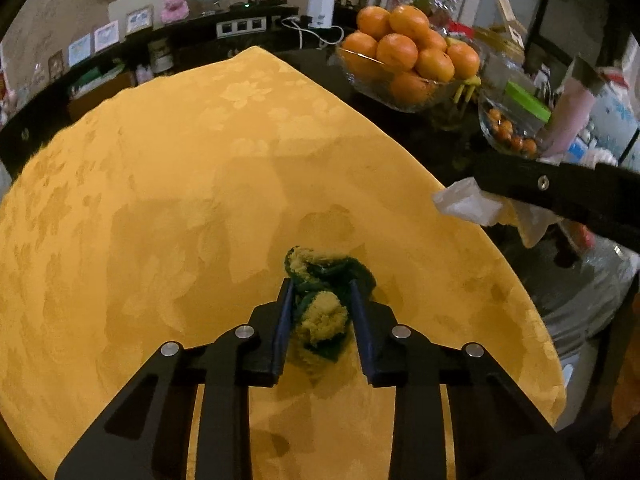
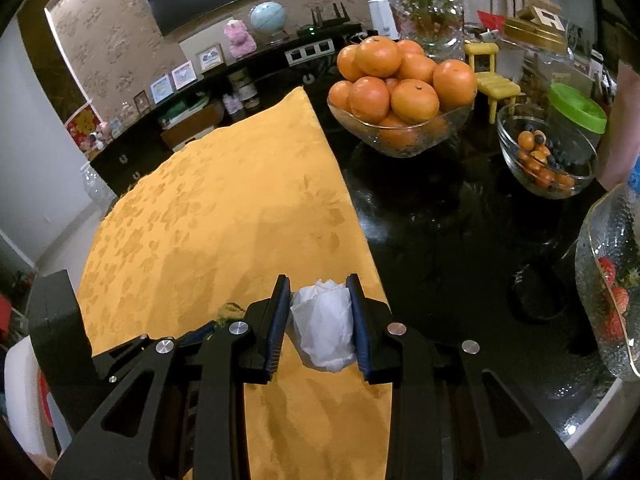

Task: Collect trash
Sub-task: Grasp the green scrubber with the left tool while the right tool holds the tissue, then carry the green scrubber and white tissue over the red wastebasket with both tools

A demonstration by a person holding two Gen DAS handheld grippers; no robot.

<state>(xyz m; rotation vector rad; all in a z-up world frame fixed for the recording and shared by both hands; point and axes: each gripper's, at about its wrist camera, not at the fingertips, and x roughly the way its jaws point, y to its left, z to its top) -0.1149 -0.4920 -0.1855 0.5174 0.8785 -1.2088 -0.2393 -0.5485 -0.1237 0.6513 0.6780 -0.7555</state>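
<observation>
A crumpled green and yellow wad [image 1: 320, 320] lies on the yellow tablecloth [image 1: 180, 184]. My left gripper [image 1: 321, 284] is shut on it, both pads pressing its sides. A crumpled white tissue [image 2: 324, 328] sits between the pads of my right gripper [image 2: 318, 280], which is shut on it and holds it above the cloth's right edge. The left wrist view shows that tissue [image 1: 468, 200] at the right, under one of the right gripper's fingers [image 1: 540, 184].
On the black tabletop [image 2: 432, 216] right of the cloth stand a glass bowl of oranges [image 2: 396, 92], a small glass bowl of fruit [image 2: 548, 160], a green-lidded container [image 2: 576, 108] and a glass bowl with strawberries [image 2: 612, 288]. A shelf with ornaments runs along the back.
</observation>
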